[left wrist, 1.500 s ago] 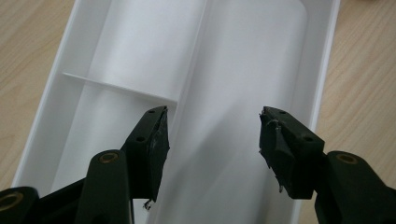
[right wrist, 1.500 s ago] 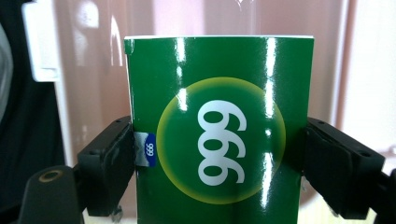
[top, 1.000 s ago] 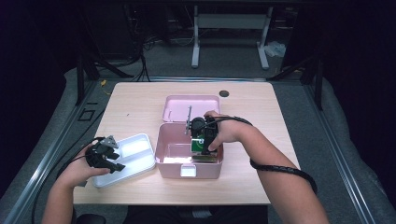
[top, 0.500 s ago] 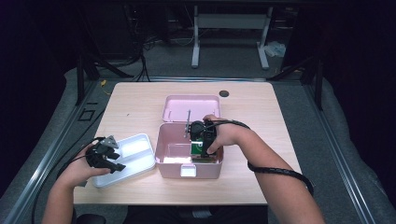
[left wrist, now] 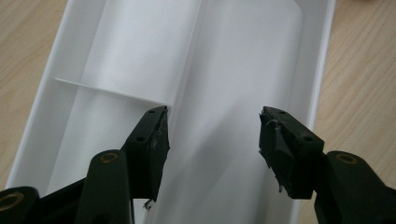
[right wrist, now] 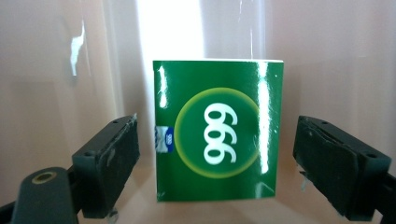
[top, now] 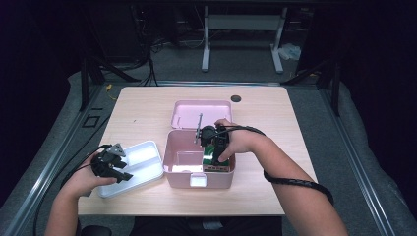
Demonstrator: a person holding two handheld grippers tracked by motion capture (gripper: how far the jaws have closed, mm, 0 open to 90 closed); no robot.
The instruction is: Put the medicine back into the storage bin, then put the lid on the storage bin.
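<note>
While jaws gape, green box [right wrist: 218, 135] between — untouched

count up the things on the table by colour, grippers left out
pink: 1, the open box with its hinged lid
white: 1, the divided tray
green: 1, the small carton inside the pink box
black: 1, the small round disc near the far edge
total: 4

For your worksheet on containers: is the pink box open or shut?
Open: the pink box has its lid swung back, exposing the green packet.
</note>
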